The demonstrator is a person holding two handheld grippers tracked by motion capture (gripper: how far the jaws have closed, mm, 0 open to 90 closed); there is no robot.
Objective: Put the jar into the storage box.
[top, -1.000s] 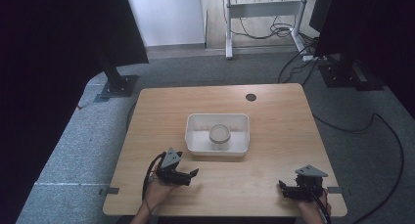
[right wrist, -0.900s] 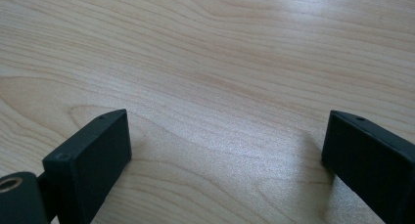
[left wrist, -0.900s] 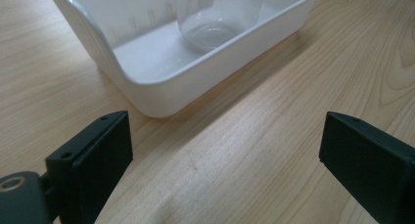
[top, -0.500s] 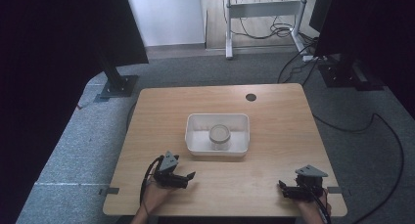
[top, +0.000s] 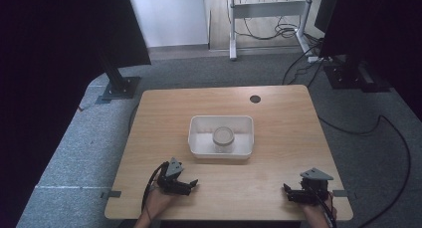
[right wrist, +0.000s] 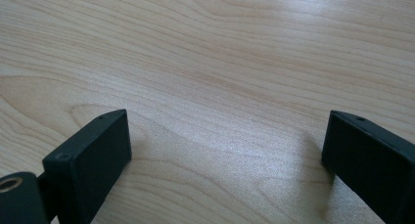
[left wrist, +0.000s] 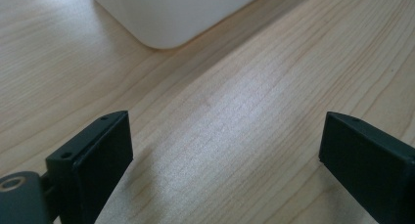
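A white rectangular tub [top: 199, 138] stands at the middle of the wooden table [top: 278, 118]. Inside it is a clear jar with a pale lid [top: 223, 137]. My left gripper [top: 191, 184] rests near the table's front edge, left of centre, open with nothing between its jaws. In the left gripper view [left wrist: 225, 155] the jaws stand wide apart over bare wood, with a rounded corner of the tub [left wrist: 166, 13] ahead. My right gripper [top: 288, 193] lies at the front right corner, also open. In the right gripper view [right wrist: 227, 153] bare wood lies between its jaws.
A round cable hole [top: 255, 99] sits near the table's far edge. Grey carpet surrounds the table. Black stands [top: 119, 86] flank it at the back left and back right [top: 348, 71], with cables [top: 388, 133] on the floor to the right.
My left gripper has slid a little toward the table's front edge and lowered. The right gripper has stayed put.
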